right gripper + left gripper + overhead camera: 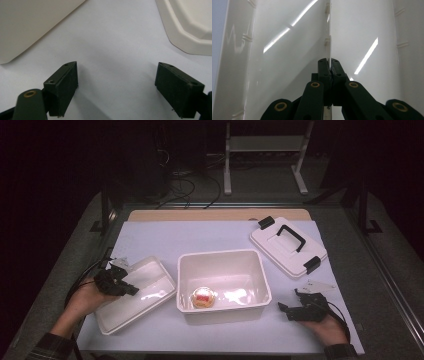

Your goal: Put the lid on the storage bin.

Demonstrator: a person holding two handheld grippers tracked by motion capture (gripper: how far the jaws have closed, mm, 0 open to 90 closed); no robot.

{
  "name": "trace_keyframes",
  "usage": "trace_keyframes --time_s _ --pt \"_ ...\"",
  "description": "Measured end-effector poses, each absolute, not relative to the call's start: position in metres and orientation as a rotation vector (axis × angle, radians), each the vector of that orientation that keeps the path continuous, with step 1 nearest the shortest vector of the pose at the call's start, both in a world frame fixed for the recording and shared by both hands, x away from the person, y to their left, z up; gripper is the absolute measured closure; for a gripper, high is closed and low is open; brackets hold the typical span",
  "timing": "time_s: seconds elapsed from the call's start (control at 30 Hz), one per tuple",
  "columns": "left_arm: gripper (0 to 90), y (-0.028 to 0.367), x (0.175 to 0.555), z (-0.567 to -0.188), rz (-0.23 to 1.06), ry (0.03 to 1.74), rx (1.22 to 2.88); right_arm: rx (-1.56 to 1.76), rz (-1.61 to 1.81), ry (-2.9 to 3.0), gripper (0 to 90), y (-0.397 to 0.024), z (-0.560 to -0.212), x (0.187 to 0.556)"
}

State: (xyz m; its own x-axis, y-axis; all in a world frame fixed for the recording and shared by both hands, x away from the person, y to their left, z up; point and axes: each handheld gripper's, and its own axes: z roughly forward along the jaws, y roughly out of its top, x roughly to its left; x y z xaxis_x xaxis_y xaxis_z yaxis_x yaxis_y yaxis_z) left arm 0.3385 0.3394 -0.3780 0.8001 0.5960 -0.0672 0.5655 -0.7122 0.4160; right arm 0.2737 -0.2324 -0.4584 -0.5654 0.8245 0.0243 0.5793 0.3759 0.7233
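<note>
i'm pinching the thin wall of the small tray (150, 285) with my left gripper (329, 65); it's sitting left of the bin (250, 305). right gripper (116, 91) is hanging released. thin edge risks slipping if tilted.

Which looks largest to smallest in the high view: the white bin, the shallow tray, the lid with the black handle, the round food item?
1. White bin
2. Shallow tray and lid: they look about alike, and the lid lies farther from the camera, so no ranking between them.
3. Round food item, clearly smallest.
</note>
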Motion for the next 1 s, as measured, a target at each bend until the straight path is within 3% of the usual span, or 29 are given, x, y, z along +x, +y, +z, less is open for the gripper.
trace_keyframes --time_s 0.57,1.0 --pt "88.8 0.347 0.335 -0.332 0.111 0.843 2.557 1.225 1.0 2.3 17.9 -0.232 -0.458 0.274" --pt "88.8 0.335 0.333 -0.29 0.105 0.726 2.524 1.227 1.002 2.3 17.9 -0.232 -0.458 0.274"
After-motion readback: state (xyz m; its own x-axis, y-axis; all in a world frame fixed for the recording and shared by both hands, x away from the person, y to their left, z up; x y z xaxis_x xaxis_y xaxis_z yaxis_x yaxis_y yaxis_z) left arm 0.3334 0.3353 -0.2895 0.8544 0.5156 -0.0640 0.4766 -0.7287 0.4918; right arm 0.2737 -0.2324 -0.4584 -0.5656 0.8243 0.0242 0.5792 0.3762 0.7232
